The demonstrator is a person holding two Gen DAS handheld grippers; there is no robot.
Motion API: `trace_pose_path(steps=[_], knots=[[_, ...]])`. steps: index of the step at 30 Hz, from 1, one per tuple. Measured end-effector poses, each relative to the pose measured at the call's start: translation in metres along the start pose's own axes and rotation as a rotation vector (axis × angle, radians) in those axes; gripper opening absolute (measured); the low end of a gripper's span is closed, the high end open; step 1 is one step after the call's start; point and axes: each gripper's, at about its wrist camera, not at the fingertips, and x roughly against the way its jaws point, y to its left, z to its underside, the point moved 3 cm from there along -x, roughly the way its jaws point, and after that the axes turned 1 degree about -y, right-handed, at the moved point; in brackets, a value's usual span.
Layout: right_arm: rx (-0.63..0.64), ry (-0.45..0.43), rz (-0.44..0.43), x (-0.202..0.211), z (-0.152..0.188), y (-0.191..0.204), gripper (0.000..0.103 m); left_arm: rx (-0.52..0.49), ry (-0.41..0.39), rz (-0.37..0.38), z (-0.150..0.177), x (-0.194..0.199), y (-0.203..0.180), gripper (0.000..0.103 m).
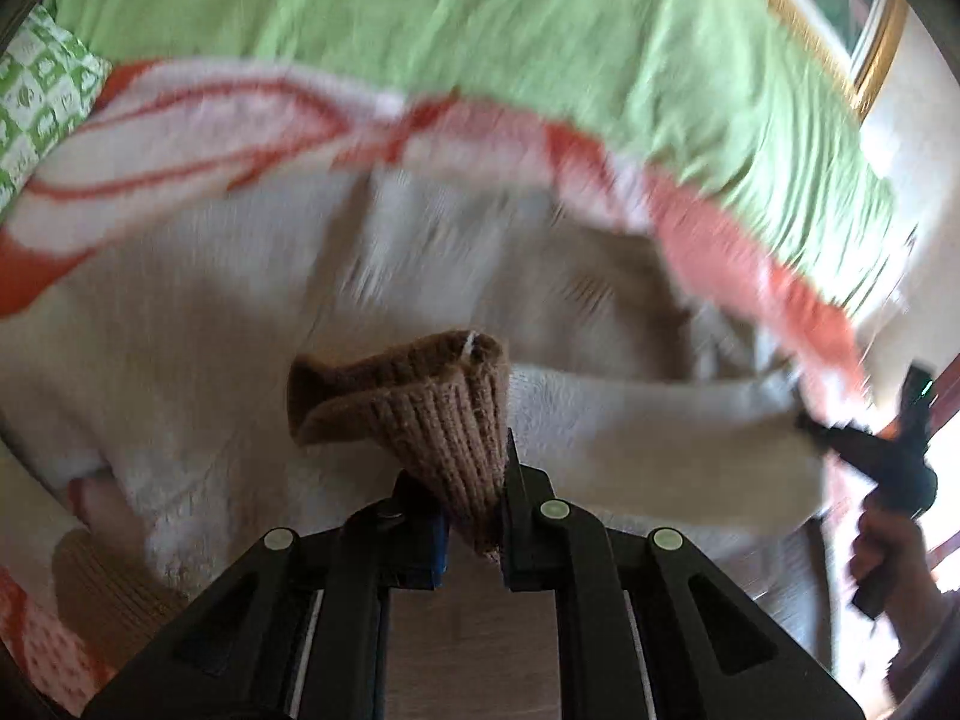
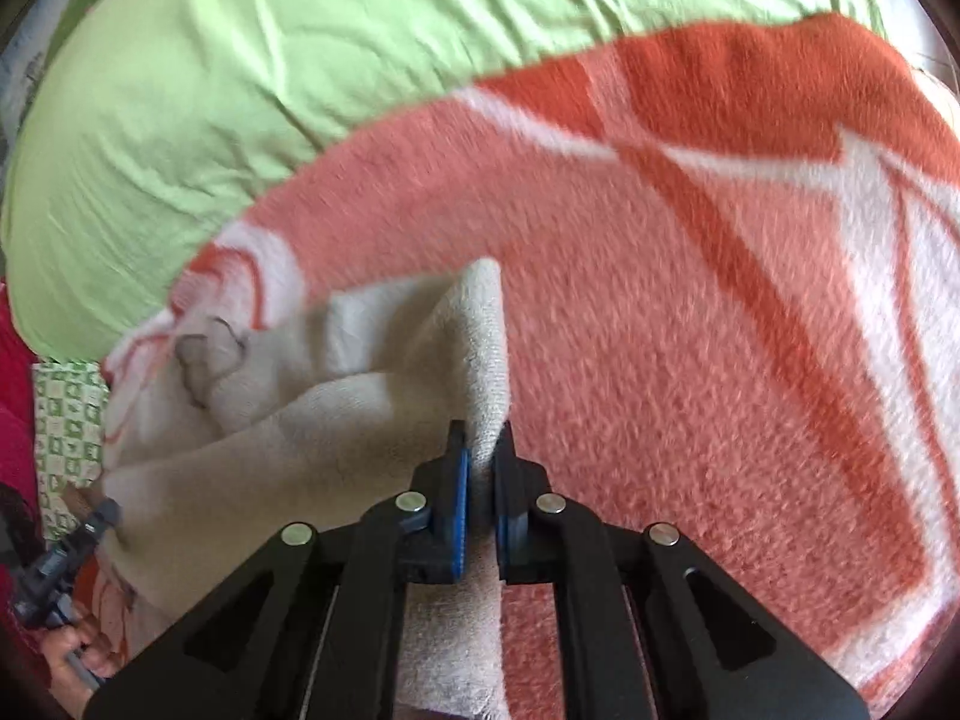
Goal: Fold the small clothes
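A small cream knit garment (image 1: 210,360) with brown ribbed trim hangs stretched between both grippers above an orange-and-white blanket (image 2: 690,330). My left gripper (image 1: 474,480) is shut on the brown ribbed cuff (image 1: 414,396). My right gripper (image 2: 480,450) is shut on a cream fold of the same garment (image 2: 474,348). The right gripper also shows in the left wrist view (image 1: 840,438) at the far right, gripping the cream cloth. The left gripper shows in the right wrist view (image 2: 90,534) at the lower left. The frames are blurred by motion.
A light green sheet (image 1: 540,30) covers the bed behind the blanket. A green-and-white patterned pillow (image 1: 42,102) lies at the left. A gold-framed picture (image 1: 864,12) is at the top right. Dark red cloth (image 2: 15,408) is at the left edge.
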Motion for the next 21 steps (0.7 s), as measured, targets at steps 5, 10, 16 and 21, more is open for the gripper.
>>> trace_pose_path(steps=[5,10,16,21], knots=[[0.014,-0.001,0.018,-0.001,0.005,0.001,0.008,-0.110,0.017,-0.066,0.015,-0.002,0.004,0.022],[0.090,-0.051,0.097,0.030,0.004,0.028,0.021,-0.113,0.012,-0.085,0.020,0.019,0.017,0.037],[0.164,-0.044,-0.091,0.059,0.040,0.087,0.043,-0.033,0.022,-0.128,0.038,0.053,0.041,0.040],[0.186,0.176,-0.140,0.021,0.087,0.107,0.043,0.110,0.010,-0.163,0.048,0.096,0.074,0.064]])
